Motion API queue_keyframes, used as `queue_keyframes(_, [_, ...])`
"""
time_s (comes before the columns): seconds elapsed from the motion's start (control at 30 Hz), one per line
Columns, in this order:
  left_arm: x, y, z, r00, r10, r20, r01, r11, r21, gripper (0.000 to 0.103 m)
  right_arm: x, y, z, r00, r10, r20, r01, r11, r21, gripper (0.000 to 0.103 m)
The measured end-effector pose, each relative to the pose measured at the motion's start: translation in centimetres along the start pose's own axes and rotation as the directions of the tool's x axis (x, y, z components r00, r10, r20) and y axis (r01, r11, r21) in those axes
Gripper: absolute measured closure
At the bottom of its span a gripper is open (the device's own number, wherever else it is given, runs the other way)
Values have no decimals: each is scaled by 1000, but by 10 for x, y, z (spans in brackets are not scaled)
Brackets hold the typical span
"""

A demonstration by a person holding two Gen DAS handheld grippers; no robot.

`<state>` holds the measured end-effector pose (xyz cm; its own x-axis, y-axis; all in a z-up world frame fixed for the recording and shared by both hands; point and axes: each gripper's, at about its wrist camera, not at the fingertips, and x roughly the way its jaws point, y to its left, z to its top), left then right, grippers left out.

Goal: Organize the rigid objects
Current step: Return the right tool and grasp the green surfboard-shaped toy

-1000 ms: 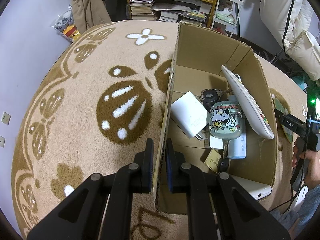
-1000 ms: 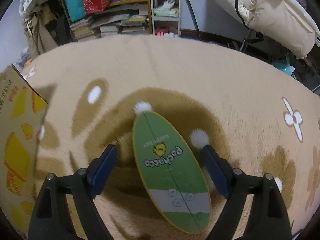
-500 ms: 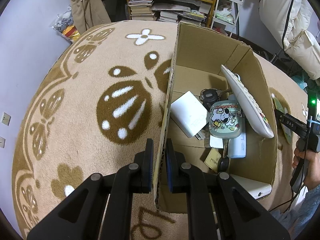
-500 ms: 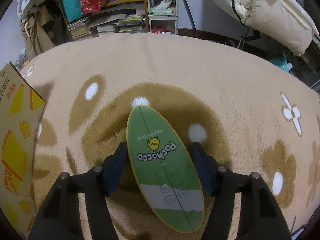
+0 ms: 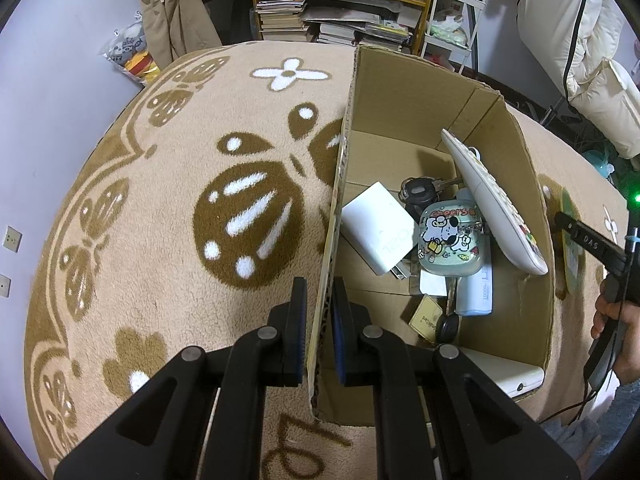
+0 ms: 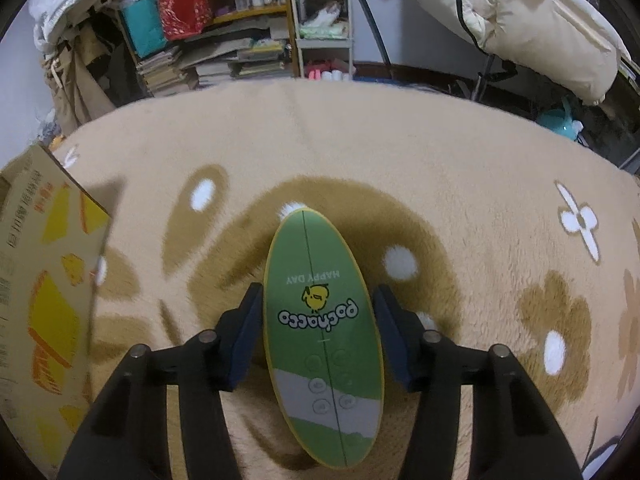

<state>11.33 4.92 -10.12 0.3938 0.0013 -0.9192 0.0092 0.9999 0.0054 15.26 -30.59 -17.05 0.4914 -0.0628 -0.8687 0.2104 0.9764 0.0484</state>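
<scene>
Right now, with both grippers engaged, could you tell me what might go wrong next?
1. The right gripper has been closing around the green oval case; its rounded edges could slip from the pads on lifting.
2. The left gripper pinches only the cardboard box wall, which could buckle or tip.

Left gripper (image 5: pixel 319 316): clamping the near left wall of the cardboard box (image 5: pixel 404 96), 1 finger outside, 1 inside.
Box: sitting on the tan patterned rug (image 5: pixel 180 208), open top.
Inside box: white remote (image 5: pixel 494 216) leaning against the right wall; white charger (image 5: pixel 378 234) lying near the left wall; cartoon case (image 5: pixel 450 240) lying between them; black key fob (image 5: pixel 418 190) behind the case.
Right of box: a hand (image 5: pixel 618 330) gripping a black handle.
</scene>
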Motion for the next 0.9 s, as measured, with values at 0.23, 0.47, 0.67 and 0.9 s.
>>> queue_keyframes(0.23, [0, 0, 0, 1000, 0, 0, 0, 1000, 0, 91, -13, 18, 7, 998, 48, 35, -47, 999, -17, 44])
queue_keyframes(0.47, [-1, -1, -1, 1000, 2, 2, -2, 1000, 5, 91, -25, 33, 10, 995, 78, 58, -76, 996, -40, 44])
queue_keyframes(0.67, [0, -1, -1, 1000, 1, 1, -1, 1000, 4, 91, -44, 40, 17, 990, 110, 89, -107, 993, -41, 44])
queue_keyframes(0.9, [0, 0, -1, 1000, 0, 2, 0, 1000, 4, 91, -84, 73, 33, 972, 184, 149, -171, 981, -93, 44])
